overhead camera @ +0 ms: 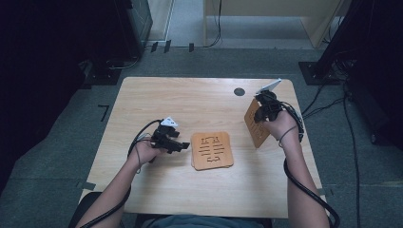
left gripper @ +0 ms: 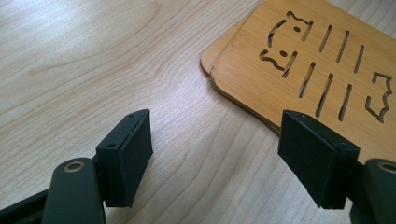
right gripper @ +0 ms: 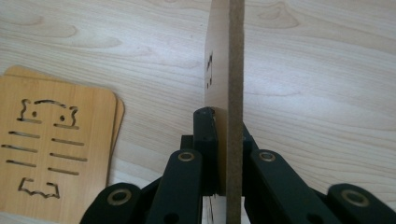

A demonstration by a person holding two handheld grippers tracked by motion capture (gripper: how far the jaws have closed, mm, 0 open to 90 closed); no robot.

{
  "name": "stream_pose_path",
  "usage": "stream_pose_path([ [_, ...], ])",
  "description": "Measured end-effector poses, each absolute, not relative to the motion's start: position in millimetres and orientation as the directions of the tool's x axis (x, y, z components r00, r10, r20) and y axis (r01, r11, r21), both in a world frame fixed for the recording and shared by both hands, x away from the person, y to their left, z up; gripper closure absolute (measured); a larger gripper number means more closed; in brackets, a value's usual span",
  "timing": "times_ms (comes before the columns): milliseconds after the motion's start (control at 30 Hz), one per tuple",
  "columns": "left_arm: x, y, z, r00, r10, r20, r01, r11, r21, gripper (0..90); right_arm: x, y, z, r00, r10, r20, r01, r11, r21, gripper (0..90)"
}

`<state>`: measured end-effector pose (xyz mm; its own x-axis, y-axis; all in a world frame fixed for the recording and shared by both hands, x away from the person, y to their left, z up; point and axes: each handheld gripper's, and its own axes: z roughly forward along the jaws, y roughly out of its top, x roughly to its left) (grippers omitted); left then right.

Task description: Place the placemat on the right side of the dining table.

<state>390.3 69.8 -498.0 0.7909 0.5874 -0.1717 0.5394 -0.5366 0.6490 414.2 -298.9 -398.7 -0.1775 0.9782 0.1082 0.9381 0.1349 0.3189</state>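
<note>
**Third mat lifted, two lie stacked at mid-bench**

Two wooden mats (overhead camera: 212, 150) with cut-out slots lie one on the other near the middle of the bench (overhead camera: 199, 102); in the left gripper view the lower mat's edge peeks out beneath the upper one, so the pile is slightly offset. A third mat (overhead camera: 255, 124) is held on edge above the right side of the bench, well apart from the pile. The right gripper (overhead camera: 263, 114) has its jaws closed tight on that mat's edge, as the right gripper view shows. The left gripper (overhead camera: 183, 146) rests low just beside the pile's left edge, jaws spread wide with nothing between them.

Judging from this, the work looks like stacking the mats: two are in place, and the third remains to be carried over, laid flat and squared up. It could equally be unstacking; the pictures cannot settle that.

No containers are on the bench; a dark round grommet (overhead camera: 239, 91) sits near its far edge.
</note>
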Motion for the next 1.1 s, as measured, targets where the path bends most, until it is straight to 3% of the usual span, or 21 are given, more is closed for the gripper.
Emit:
stream_pose_path([
  [567,386.2,65.9,-502.0,0.802,0.575,-0.162,0.53,-0.56,0.636,25.1,429.9,-315.0,-394.6,-0.129,0.986,0.106,0.941,0.088,0.327,87.5],
  [733,387.4,67.3,-502.2,0.794,0.582,-0.176,0.542,-0.546,0.639,25.1,437.3,-320.7,-392.4,-0.098,0.993,0.059,0.937,0.072,0.343,87.5],
  [1100,386.9,67.6,-502.5,0.796,0.581,-0.17,0.537,-0.549,0.64,24.9,454.3,-335.8,-394.2,0.007,0.997,0.078,0.938,-0.033,0.345,87.5],
])
